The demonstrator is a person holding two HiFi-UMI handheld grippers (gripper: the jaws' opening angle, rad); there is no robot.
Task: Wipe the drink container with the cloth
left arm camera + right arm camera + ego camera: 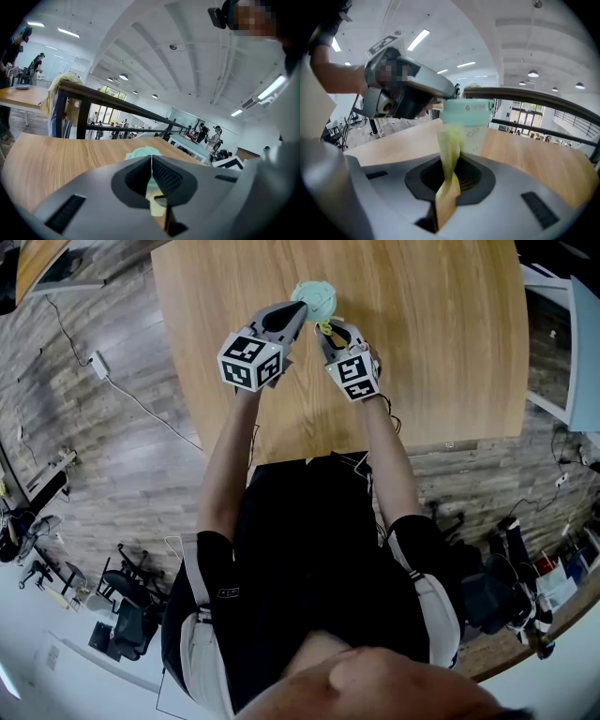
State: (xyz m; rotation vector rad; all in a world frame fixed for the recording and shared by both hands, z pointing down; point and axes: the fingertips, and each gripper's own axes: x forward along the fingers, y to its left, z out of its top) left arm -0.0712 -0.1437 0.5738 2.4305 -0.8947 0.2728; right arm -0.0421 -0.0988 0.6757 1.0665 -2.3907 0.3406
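Right gripper [450,174] clenched on cloth [449,149]. 1 drink container [471,125] upright dead ahead, cloth across its side. Left gripper [151,162] (jaws pressed together) at lid.

From the head view, the drink container [317,298] is largely hidden beneath the left tool [301,309] and right tool [329,332]; only its pale green top shows. The cloth [324,327] is a yellow scrap, too small to read. The desk [450,334] is cut off at the top edge. In the right gripper view, the container's base is hidden behind that tool's body.
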